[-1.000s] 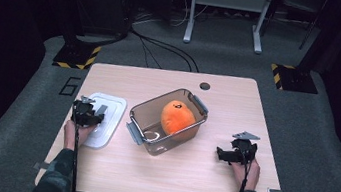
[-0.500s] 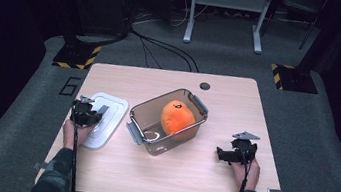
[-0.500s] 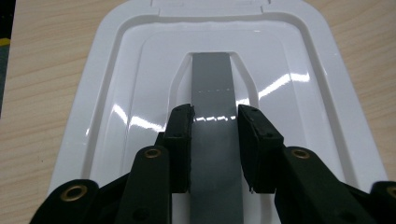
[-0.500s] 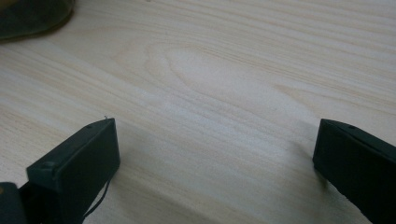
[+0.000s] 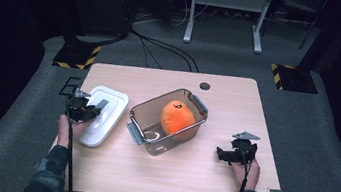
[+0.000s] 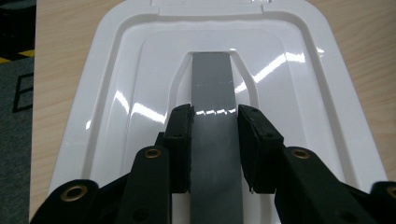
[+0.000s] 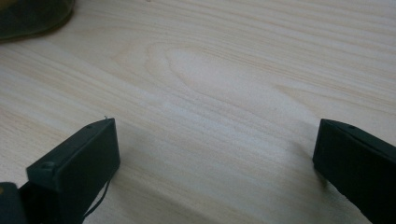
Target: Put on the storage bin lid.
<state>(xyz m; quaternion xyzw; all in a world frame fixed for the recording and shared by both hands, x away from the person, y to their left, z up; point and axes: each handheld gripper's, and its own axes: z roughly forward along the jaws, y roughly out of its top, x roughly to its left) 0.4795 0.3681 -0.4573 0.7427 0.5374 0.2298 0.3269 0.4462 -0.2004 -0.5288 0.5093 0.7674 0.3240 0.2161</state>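
Observation:
A white lid (image 5: 110,108) lies at the table's left, and my left gripper (image 5: 92,111) is shut on the grey handle strip (image 6: 212,79) along its middle. In the left gripper view the two jaws of my left gripper (image 6: 215,116) press on both sides of the strip, with the lid (image 6: 121,93) spreading out beyond them. At mid-table, a clear brown box (image 5: 198,101) with grey latches holds an orange plush toy (image 5: 176,117). My right gripper (image 5: 222,154) rests open on the wood at the right, and between its jaws (image 7: 215,140) there is only bare table.
The wooden table (image 5: 207,182) has a round cable hole (image 5: 204,86) near its far edge. A dark corner of the box (image 7: 28,14) sits ahead and to the left of the right gripper. Dark stands and cables occupy the floor beyond the table.
The left gripper has risen slightly with the lid's handle in its jaws, and the lid's near end has come up with it. The right gripper has stayed put.

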